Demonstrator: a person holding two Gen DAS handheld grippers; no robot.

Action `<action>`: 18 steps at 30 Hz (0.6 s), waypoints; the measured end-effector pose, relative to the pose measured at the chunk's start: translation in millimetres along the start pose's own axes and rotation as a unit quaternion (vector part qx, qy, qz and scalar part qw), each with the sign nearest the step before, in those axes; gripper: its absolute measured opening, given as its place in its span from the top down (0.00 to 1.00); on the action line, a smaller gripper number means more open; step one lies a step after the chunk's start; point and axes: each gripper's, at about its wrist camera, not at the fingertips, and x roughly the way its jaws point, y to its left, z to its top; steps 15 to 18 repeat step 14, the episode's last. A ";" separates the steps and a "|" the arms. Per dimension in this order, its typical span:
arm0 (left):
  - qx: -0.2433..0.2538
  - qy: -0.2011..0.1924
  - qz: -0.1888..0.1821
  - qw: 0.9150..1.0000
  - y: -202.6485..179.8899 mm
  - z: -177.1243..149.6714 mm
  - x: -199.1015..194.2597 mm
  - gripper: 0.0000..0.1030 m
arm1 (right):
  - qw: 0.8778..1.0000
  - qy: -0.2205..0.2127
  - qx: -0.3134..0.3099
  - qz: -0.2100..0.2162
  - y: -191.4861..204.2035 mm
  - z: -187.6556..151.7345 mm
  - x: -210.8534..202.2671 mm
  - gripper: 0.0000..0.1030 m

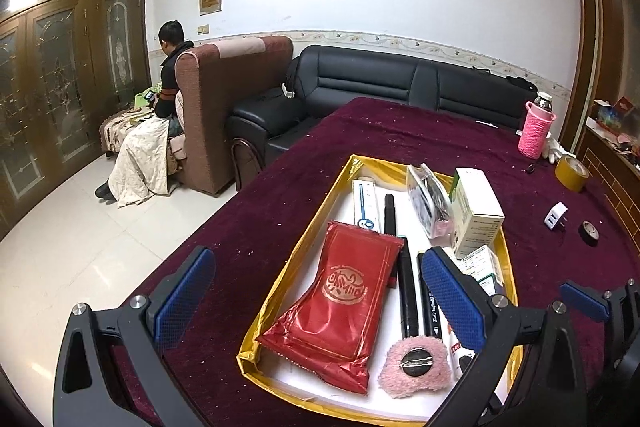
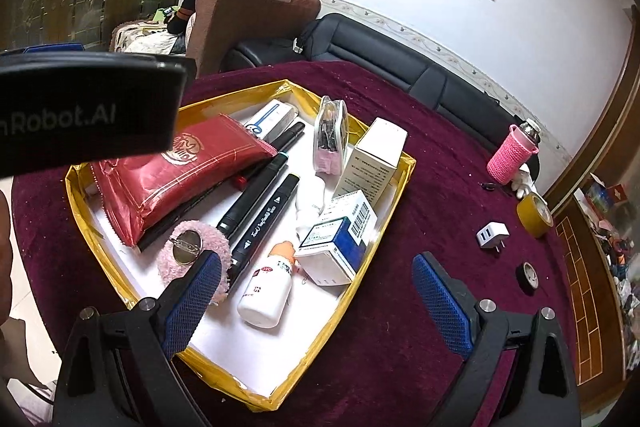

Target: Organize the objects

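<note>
Tray (image 2: 404,163), gold-rimmed, on the surface (image 2: 420,307): I counted 1 red packet (image 2: 180,179), 2 markers (image 2: 260,203), boxes, 1 bottle inside. Outside, apparently unsorted: charger (image 2: 493,235), 2 tape rolls (image 2: 534,215). My left tongs (image 1: 320,291) and right tongs (image 2: 316,303) both gaped, empty.

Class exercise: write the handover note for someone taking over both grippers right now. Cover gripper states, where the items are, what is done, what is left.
Left gripper: open, empty, over the yellow-edged tray.
Right gripper: open, empty, at the tray's near corner.
In the tray: red packet, two black markers, white bottle, boxes, pink fuzzy badge.
On the cloth, outside it: white charger, yellow tape roll, black tape roll, pink-sleeved bottle.
</note>
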 end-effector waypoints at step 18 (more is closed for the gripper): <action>-0.003 0.008 -0.004 1.000 2.0 -0.4 -0.3 0.00 | 1.000 0.001 -0.003 0.001 4.2 -0.2 -0.5 0.04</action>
